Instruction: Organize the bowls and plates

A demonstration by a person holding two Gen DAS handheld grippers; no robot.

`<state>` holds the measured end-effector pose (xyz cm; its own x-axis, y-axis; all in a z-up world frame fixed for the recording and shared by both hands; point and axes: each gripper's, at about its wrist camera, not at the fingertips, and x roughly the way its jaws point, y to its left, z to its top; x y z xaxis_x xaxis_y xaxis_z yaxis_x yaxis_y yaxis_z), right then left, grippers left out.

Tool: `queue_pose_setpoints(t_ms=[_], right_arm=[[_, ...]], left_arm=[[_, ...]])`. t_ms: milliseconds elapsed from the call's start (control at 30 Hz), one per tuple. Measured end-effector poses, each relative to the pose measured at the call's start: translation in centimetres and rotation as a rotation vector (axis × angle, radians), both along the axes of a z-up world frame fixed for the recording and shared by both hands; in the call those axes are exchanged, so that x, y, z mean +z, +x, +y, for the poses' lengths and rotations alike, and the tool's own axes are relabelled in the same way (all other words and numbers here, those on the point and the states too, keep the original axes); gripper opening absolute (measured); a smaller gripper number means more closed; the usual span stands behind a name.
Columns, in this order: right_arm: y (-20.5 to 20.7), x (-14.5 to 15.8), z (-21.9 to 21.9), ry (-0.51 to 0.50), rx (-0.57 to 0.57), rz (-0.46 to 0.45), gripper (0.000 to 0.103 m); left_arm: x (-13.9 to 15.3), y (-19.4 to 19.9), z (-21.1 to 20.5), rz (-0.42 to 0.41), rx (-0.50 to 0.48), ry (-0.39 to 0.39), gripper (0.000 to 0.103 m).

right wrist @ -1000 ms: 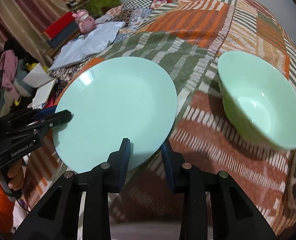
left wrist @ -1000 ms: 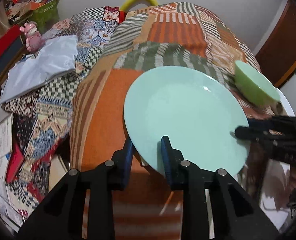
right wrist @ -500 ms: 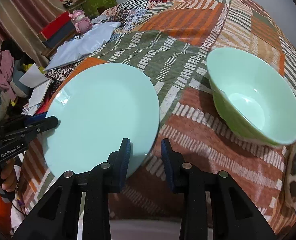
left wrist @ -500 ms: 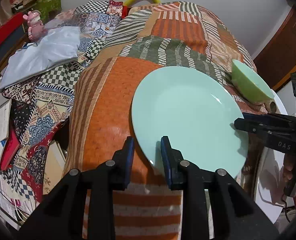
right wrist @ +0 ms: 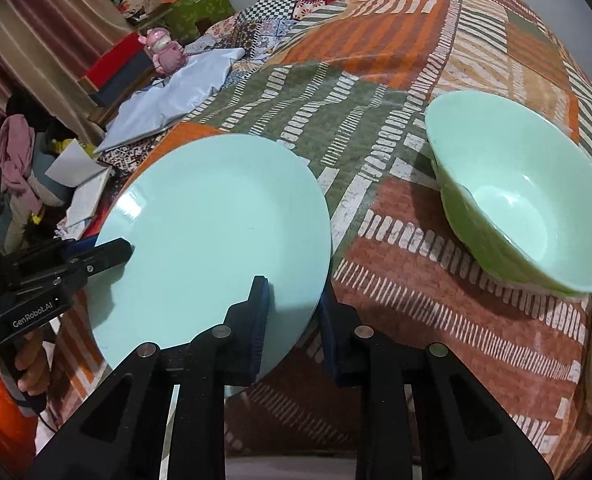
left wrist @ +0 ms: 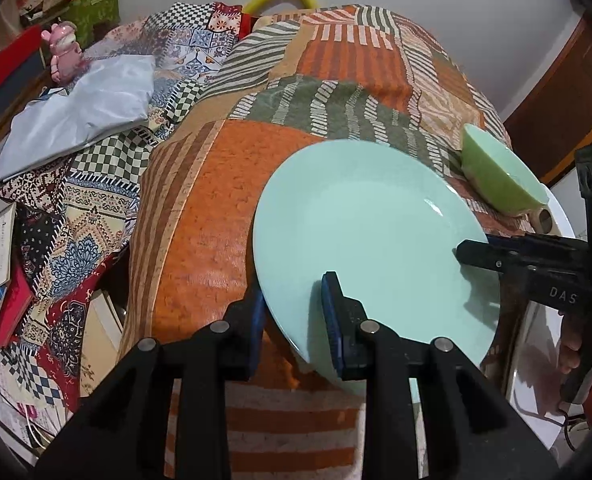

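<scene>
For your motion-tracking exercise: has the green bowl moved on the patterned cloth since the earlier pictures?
Cannot tell. The green bowl appears to sit on the same brown striped patch of the cloth; its shift in frame may be camera motion.

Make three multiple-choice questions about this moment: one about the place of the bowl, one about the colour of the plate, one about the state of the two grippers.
1. Where is the bowl?
A. on the plate
B. on the patterned cloth, apart from the plate
C. between the jaws of one gripper

2. What colour is the plate?
A. pale mint green
B. orange
C. white with checks

3. How do the grippers stand to the plate?
A. both away from it
B. only one at its rim
C. each has its jaws around the rim

Answers:
1. B, cloth shows between bowl and plate.
2. A, its whole face is pale mint.
3. C, the left gripper and right gripper each straddle the rim.
</scene>
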<state>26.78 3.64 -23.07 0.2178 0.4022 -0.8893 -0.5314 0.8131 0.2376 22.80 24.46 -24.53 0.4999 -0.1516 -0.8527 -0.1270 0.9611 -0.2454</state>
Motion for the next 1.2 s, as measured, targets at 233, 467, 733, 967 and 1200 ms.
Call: queue_pose_setpoints(t_ms=[233, 467, 733, 967, 1200], right_arm=[[-1.3, 1.1, -1.5, 0.034, -0.015, -0.014, 0.022], [-2.9, 2.8, -2.7, 0.055, -0.023, -0.050, 0.022], [-4.7, 4.6, -4.4, 0.076, -0.035, -0.096, 0.022], [-6.5, 5.9, -5.9, 0.088, -0.046, -0.134, 0.022], [-7.8, 6.8, -7.6, 0.104, -0.059, -0.160, 0.022]], left_arm=[[1.6, -1.7, -1.0, -0.024, -0.008, 0.001, 0.027], [3.6, -3.6, -2.6, -0.059, -0.020, 0.007, 0.027], [6.1, -5.8, -4.8, -0.101, -0.036, 0.025, 0.027], [7.7, -7.5, -6.7, -0.125, -0.048, 0.031, 0.027], [9.0, -9.1, -8.4, -0.147, -0.060, 0.034, 0.027]])
